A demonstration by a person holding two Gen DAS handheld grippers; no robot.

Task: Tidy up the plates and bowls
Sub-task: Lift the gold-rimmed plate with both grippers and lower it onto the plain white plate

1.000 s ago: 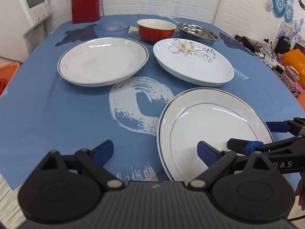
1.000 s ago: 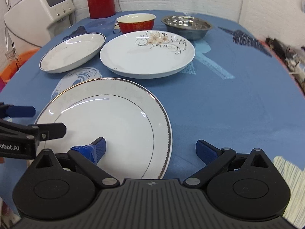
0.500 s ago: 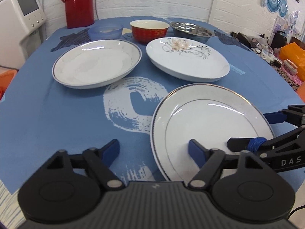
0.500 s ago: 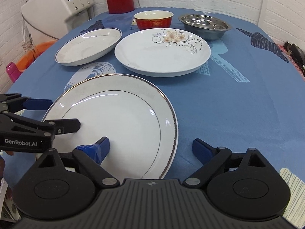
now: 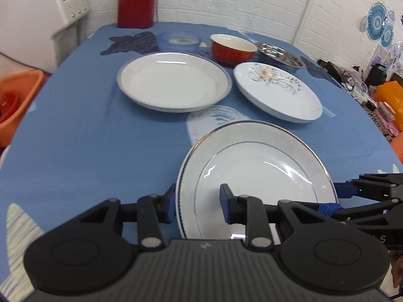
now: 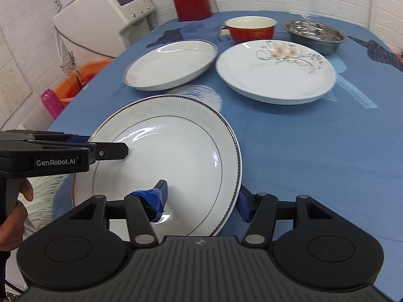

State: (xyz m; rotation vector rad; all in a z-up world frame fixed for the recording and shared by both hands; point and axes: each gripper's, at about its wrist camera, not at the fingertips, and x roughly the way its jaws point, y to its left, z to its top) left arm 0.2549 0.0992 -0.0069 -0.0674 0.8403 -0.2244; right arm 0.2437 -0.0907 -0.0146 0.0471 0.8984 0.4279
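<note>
A white gold-rimmed plate hangs tilted just above the blue tablecloth. My left gripper is shut on its left rim. My right gripper is shut on its right rim. Each gripper also shows in the other's view, the right one and the left one. Farther back lie a silver-rimmed plate and a floral plate. Behind them stand a red bowl, a steel bowl and a pale blue bowl.
A red thermos stands at the table's far edge, with a white appliance beside the table at the left. An orange basin sits low on the left. Clutter lines the right side.
Both grippers have narrowed from wide open onto the gold-rimmed plate's opposite rims. The plate has come up off the cloth and tilted.
</note>
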